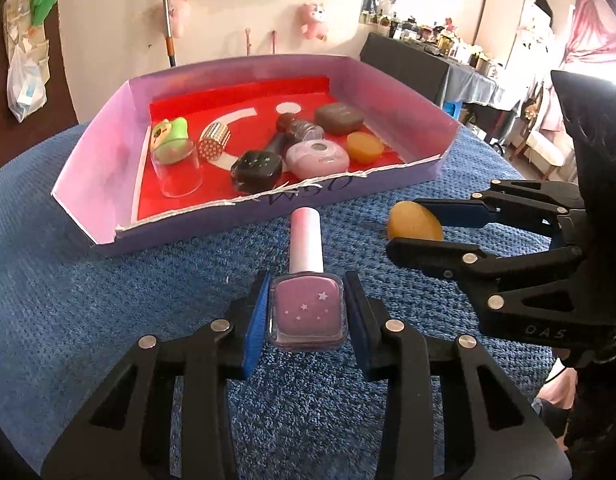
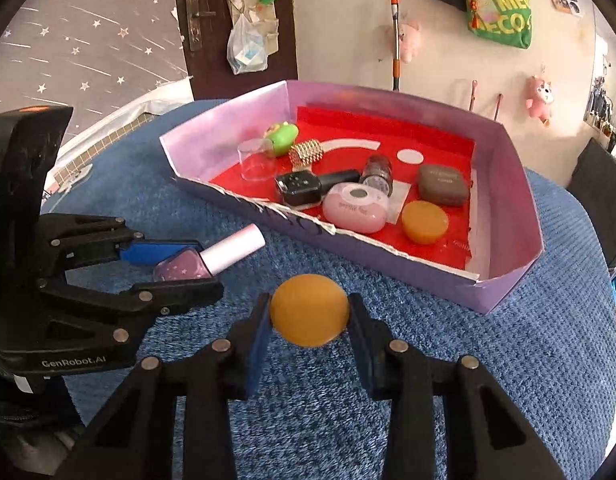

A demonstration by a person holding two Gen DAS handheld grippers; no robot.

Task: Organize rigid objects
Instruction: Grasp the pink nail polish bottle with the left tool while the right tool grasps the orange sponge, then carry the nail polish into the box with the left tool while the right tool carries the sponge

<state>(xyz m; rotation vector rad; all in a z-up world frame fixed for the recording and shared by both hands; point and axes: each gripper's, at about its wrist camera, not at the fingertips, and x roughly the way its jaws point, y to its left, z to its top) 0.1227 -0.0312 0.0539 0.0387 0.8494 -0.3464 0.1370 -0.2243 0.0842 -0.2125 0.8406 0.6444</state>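
Glossy glass nail polish bottle [image 1: 306,311], nubby blue cloth [image 1: 107,304]

On the body of the left gripper [image 2: 179,268], seen from the right wrist view, white lettering reads "GenRobot.AI". On the body of the right gripper [image 1: 418,234], seen from the left wrist view, pale letters read "OAS", with anything further hidden. The green bag [image 2: 502,16] hanging on the wall above the purple box [image 2: 504,280] carries yellow letters, "ME" over "ECO", cut off at the frame edge. The torn front wall of the purple box shows dark letters that look like "WSO" upside down; they are partly broken. Print on the pink oval case [image 2: 356,208] inside the box is too small to read.
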